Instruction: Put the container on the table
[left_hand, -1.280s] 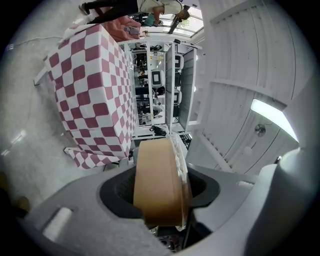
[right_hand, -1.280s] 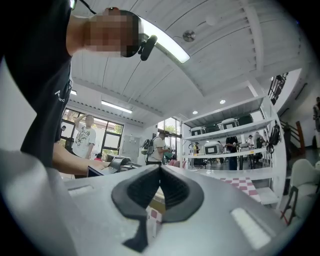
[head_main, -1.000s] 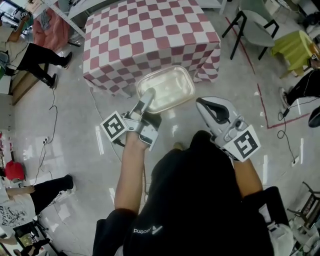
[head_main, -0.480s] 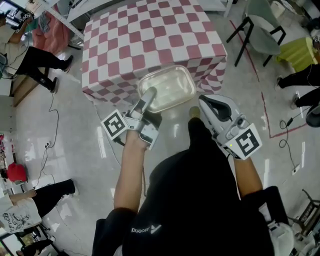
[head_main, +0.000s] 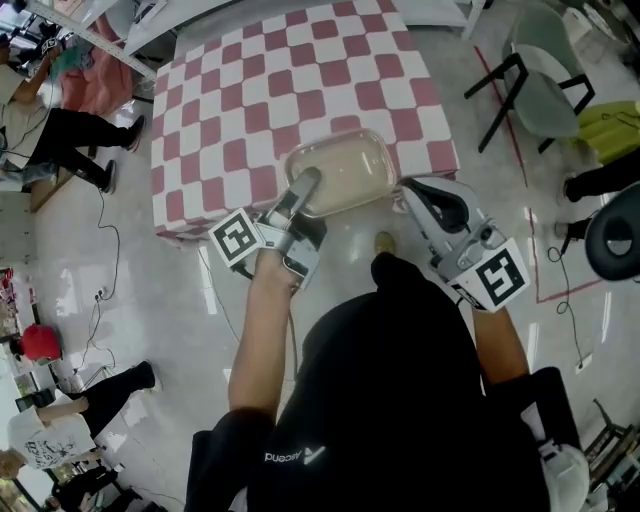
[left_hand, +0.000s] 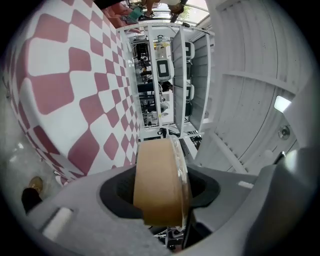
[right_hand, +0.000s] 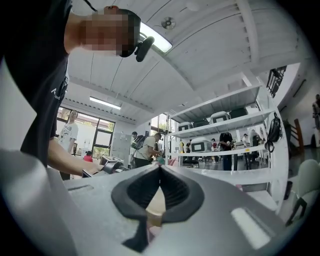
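Observation:
A shallow clear container (head_main: 340, 172) with a beige inside hangs level over the near edge of the table (head_main: 250, 100), which wears a red-and-white checked cloth. My left gripper (head_main: 308, 180) is shut on its near rim; in the left gripper view the beige wall (left_hand: 155, 200) stands between the jaws of the left gripper (left_hand: 161, 172), with the checked table (left_hand: 65, 90) to the left. My right gripper (head_main: 405, 185) meets the container's right corner. In the right gripper view the right gripper (right_hand: 160, 170) has its tips together, with a strip of the beige container (right_hand: 156, 207) pinched lower in the gap.
A dark-legged chair (head_main: 540, 85) stands right of the table, beside a red tape line (head_main: 520, 180) on the glossy floor. People (head_main: 70, 120) stand at the far left, and a cable (head_main: 105, 230) trails there. White shelving (left_hand: 165, 75) lies beyond the table.
Both grippers have moved forward with the container. It was over the floor short of the table and now overlaps the table's near edge. The grip looks the same.

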